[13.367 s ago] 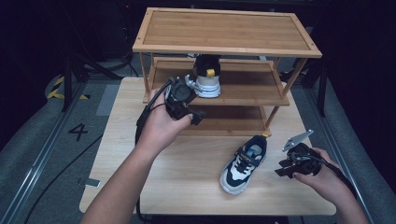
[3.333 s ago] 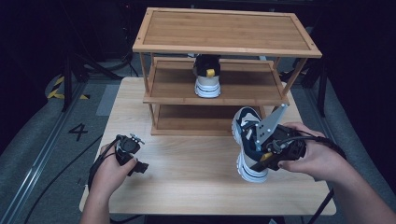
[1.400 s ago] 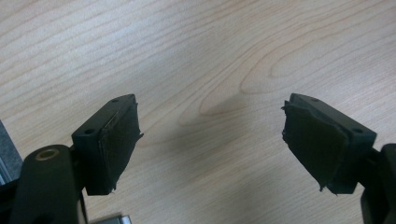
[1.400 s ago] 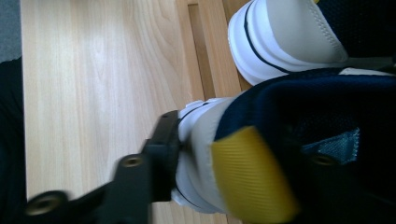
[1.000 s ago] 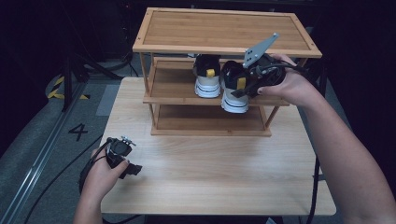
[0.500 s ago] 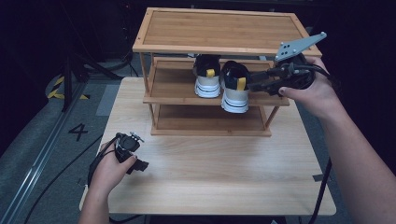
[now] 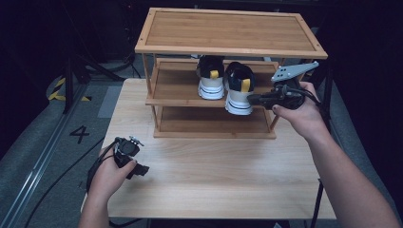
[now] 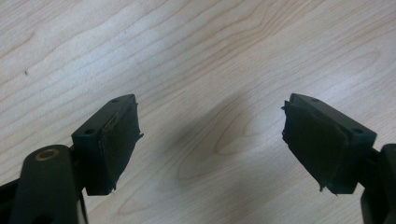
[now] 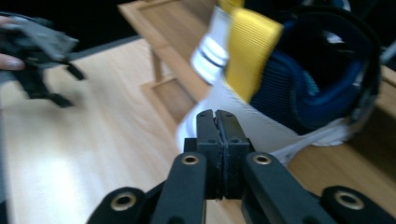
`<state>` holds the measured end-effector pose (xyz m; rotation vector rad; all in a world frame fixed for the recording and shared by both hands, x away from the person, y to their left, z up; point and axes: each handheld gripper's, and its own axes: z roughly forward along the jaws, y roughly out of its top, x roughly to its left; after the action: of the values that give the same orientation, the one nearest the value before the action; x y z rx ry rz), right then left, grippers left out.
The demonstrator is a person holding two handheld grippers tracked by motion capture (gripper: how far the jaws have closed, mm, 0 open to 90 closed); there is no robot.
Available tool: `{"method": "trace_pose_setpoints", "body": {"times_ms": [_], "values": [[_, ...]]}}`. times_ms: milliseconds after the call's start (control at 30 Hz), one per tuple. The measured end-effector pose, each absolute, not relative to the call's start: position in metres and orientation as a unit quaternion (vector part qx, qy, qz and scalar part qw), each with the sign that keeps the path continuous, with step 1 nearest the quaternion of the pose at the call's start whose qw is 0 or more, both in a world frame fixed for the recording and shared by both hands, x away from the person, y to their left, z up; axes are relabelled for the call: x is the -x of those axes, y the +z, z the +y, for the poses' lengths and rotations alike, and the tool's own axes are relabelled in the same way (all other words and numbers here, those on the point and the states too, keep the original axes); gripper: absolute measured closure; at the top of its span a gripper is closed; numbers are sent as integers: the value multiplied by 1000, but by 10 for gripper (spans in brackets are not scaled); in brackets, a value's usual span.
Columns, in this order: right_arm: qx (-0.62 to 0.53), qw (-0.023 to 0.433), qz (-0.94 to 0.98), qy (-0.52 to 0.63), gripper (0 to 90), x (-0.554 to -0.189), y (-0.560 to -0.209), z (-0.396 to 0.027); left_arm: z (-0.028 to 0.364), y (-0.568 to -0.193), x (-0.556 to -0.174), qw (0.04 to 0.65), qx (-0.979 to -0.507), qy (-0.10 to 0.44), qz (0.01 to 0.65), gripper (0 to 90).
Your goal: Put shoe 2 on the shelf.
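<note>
Two black-and-white sneakers with yellow heel tabs stand side by side on the middle shelf of a wooden rack (image 7: pixel 228 47), heels toward me: the left sneaker (image 7: pixel 210 83) and the right sneaker (image 7: pixel 239 92). My right gripper (image 7: pixel 251 99) sits just right of the right sneaker's heel. Its jaws have just been closing and are now shut with nothing between them. In the right gripper view the shut tips (image 9: pixel 215 116) hover just in front of that sneaker (image 9: pixel 299 88); whether they touch it I cannot tell. My left gripper (image 7: pixel 142 169) rests low over the table at the front left, open and holding nothing (image 8: pixel 210 126).
The rack stands at the back of the light wooden table (image 7: pixel 214 175), with a bare top shelf and a bare bottom shelf (image 7: pixel 214 124). A cable trails from the left gripper over the table's left edge. Dark floor surrounds the table.
The right gripper has come off the right sneaker, drawn back a little to the right and down, and its jaws have shut. The sneaker stays on the middle shelf. The left hand has kept still.
</note>
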<state>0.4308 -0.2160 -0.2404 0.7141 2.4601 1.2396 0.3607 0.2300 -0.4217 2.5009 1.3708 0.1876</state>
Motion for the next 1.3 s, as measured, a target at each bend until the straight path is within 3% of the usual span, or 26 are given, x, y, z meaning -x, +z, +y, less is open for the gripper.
{"method": "trace_pose_setpoints", "body": {"times_ms": [133,533,633,800,833,967,1200,1300], "values": [[-260,147,848,438,900,-446,-246,-216,237,-423,-354,139,-863,64,482,189],[-265,244,843,399,900,-478,-256,-208,250,-424,-339,138,-851,67,503,189],[-263,234,841,410,896,-480,-258,-207,251,-424,-339,137,-852,68,500,190],[-258,225,839,422,813,-470,-256,-212,250,-424,-340,139,-850,64,503,189],[-256,216,836,435,724,-458,-253,-220,249,-425,-341,138,-852,65,501,190],[-255,194,838,442,558,-435,-257,-241,242,-425,-345,149,-855,65,492,189],[-308,179,832,426,462,-398,-306,-298,232,-426,-351,149,-864,71,477,188],[-337,177,831,406,360,-388,-334,-323,229,-427,-354,150,-866,80,471,187]]}}
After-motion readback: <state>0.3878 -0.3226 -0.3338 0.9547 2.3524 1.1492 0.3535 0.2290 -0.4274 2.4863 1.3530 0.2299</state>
